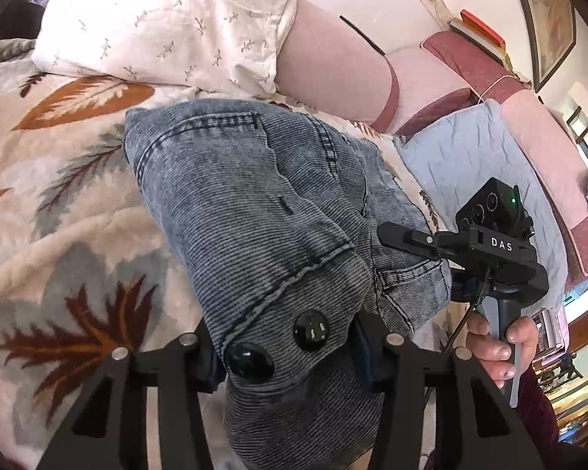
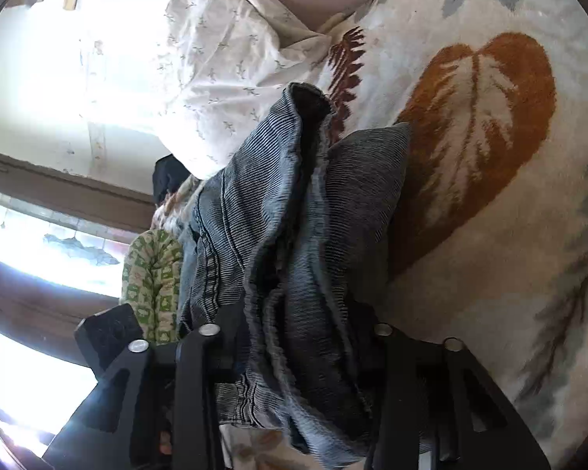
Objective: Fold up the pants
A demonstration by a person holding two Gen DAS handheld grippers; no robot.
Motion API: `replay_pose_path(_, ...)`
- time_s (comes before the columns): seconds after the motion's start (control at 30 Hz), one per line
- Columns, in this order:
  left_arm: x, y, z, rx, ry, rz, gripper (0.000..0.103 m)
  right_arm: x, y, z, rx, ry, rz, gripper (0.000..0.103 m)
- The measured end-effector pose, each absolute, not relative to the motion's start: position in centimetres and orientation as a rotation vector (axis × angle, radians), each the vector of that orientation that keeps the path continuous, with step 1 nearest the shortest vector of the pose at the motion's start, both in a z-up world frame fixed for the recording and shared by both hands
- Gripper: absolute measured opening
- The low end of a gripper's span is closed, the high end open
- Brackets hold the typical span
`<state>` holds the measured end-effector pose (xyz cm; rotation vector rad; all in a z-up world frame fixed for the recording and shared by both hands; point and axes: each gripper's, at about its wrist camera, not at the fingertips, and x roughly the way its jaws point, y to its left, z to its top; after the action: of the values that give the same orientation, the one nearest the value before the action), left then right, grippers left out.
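Item: grey pants [image 1: 254,203], bunched on the bed [image 1: 58,203] (fold barely begun). Your left gripper [image 1: 290,352] and right gripper [image 2: 298,352] each have jaws partly closed, clamping denim. Flattening and folding remain.

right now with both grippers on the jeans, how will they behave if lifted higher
The jeans will probably sag: the cloth already bunches in loose folds between the left gripper and the right gripper. The thick ribbed denim, doubled over, looks fairly heavy. Its rough weave likely grips the pads, though the two buttons could slide.
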<state>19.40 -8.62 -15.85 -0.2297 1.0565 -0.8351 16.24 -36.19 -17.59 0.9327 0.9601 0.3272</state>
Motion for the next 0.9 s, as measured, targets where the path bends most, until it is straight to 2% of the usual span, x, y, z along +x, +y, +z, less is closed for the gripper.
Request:
replay_pose_path(0.37,14.8,-2.0,-12.0,-0.25,1.0,-0.808,0.052,11.0,-30.6,-13.9,0.918,0.95,0.41,0.031)
replay_pose_path(0.6,8.3,-0.8,-14.9,-0.182,1.069,-0.808,0.053,4.1,-27.8,-15.1,0.854,1.005,0.382,0.031)
replay_pose_path(0.67,7.6,-1.2,-15.9,-0.135,1.071,-0.787,0.057,3.2,-27.7,-16.6,0.875,1.051,0.355,0.032)
replay_pose_path(0.73,7.3,-1.4,-15.6,-0.08,1.025,-0.774,0.063,3.2,-27.8,-18.0,0.884,1.092,0.325,0.038)
replay_pose_path(0.77,7.3,-1.4,-15.3,-0.066,1.013,-0.769,0.069,3.3,-27.9,-18.1,0.875,1.101,0.316,0.046)
replay_pose_path(0.8,7.4,-1.2,-15.0,-0.06,1.006,-0.758,0.075,3.4,-28.0,-18.0,0.878,1.098,0.315,0.062)
replay_pose_path(0.87,7.5,-0.6,-14.5,-0.053,0.972,-0.742,0.081,3.2,-28.6,-18.0,0.88,1.091,0.31,0.08)
replay_pose_path(0.9,7.5,-0.4,-14.2,-0.04,0.949,-0.738,0.084,2.9,-28.7,-18.1,0.865,1.092,0.285,0.08)
